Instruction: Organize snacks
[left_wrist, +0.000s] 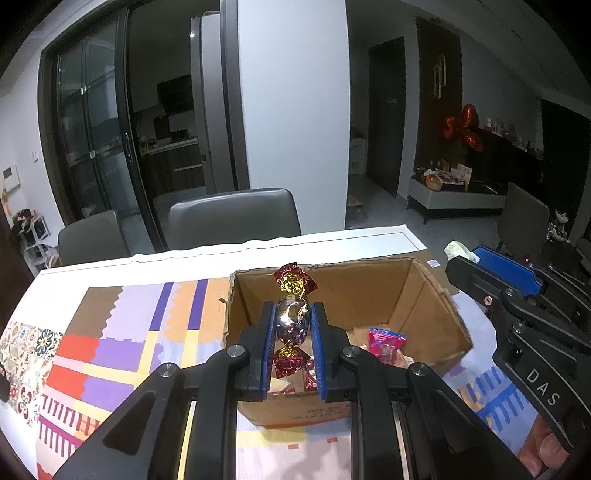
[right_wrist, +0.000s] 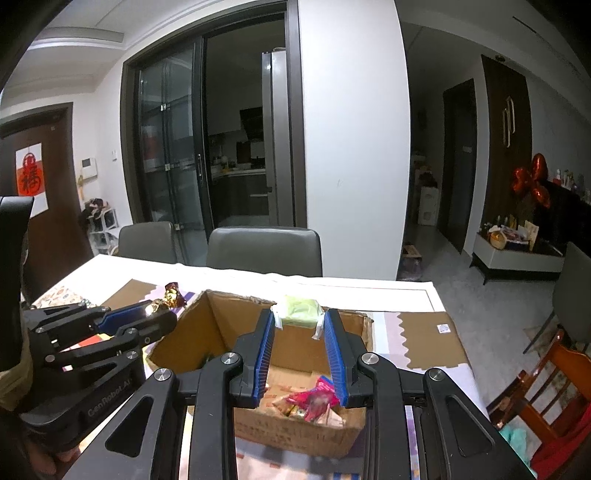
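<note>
The step in hand was judged to be the delivery of two snacks into the cardboard box (left_wrist: 424, 295), each already gripped and held over its open top; the drop itself was not yet done.

At the left, the left tongs (left_wrist: 292, 325) were pressed onto a foil-wrapped candy (left_wrist: 293, 319), pinched at its silvery middle with the red-and-gold twisted ends standing out at twelve and six o'clock; in the left wrist view it was held above the near-left part of the box, whose floor already carried a pink packet (left_wrist: 386, 341) at about four o'clock from the candy.

Further right, the right tongs (right_wrist: 301, 325) were closed on a pale green wrapped snack (right_wrist: 300, 313), caught by its white crimped ends right at the tips, at twelve o'clock in the right wrist view, over the far wall of the box; the pink packet was seen below, at six o'clock.

The box stood on the table (left_wrist: 110, 332), on a patterned cloth.

The next move was judged to call for both tongs to be spread over the opening so that each snack falls inside; the green one, held near the far rim, would probably need to be drawn nearer first.
</note>
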